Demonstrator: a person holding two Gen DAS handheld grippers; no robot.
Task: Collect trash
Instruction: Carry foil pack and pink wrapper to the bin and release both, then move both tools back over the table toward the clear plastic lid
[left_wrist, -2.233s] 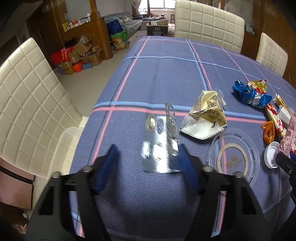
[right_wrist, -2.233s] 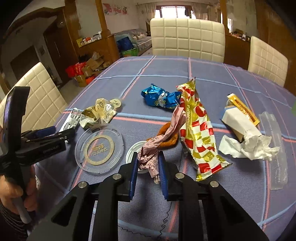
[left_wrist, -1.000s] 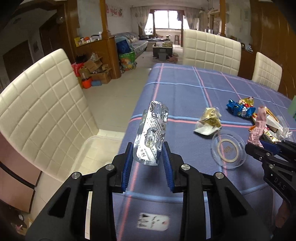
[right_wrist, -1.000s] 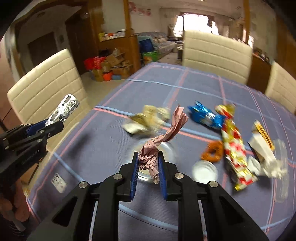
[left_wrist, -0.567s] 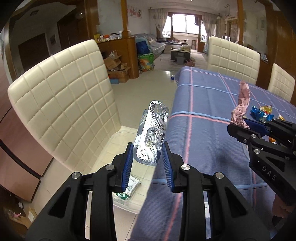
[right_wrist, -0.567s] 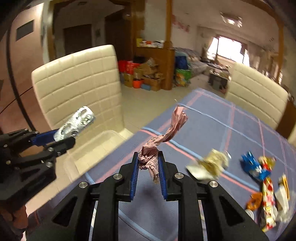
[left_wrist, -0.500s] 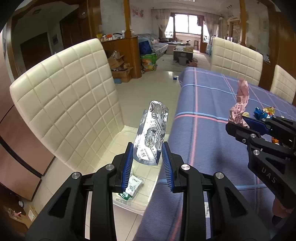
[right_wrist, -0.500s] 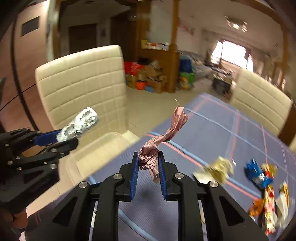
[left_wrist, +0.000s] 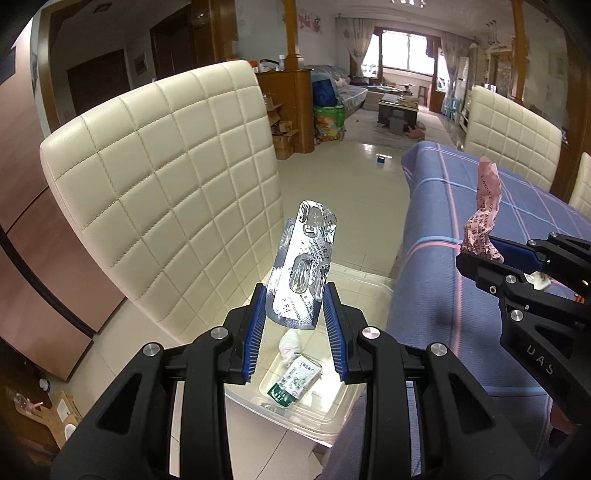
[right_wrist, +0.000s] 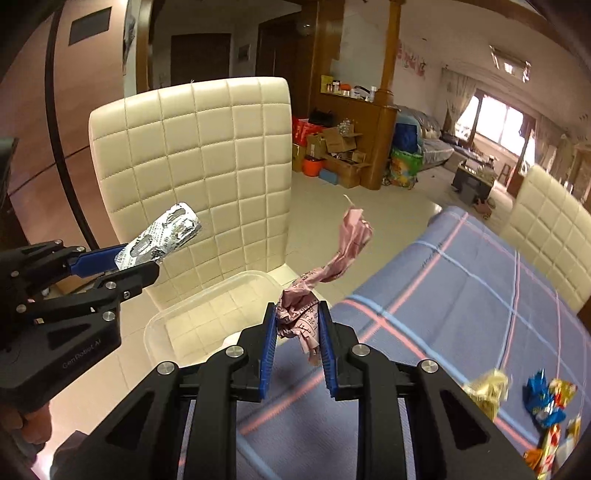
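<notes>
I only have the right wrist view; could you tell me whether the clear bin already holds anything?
Observer: Yes, the clear bin holds a green-and-white packet and a crumpled white wad.
Operator: Is the blister pack above it?
Observer: Yes, the blister pack in the left gripper appears right over the opening.
Operator: And my wrapper?
Observer: The pink wrapper, between the right gripper's opening jaws, appears against the tablecloth.

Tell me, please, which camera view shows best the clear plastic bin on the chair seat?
The left wrist view: it looks down into the clear plastic bin, so the green-and-white packet and white wad inside show. The right wrist view shows only the bin's rim and far wall; the right claw hides the rest.
</notes>
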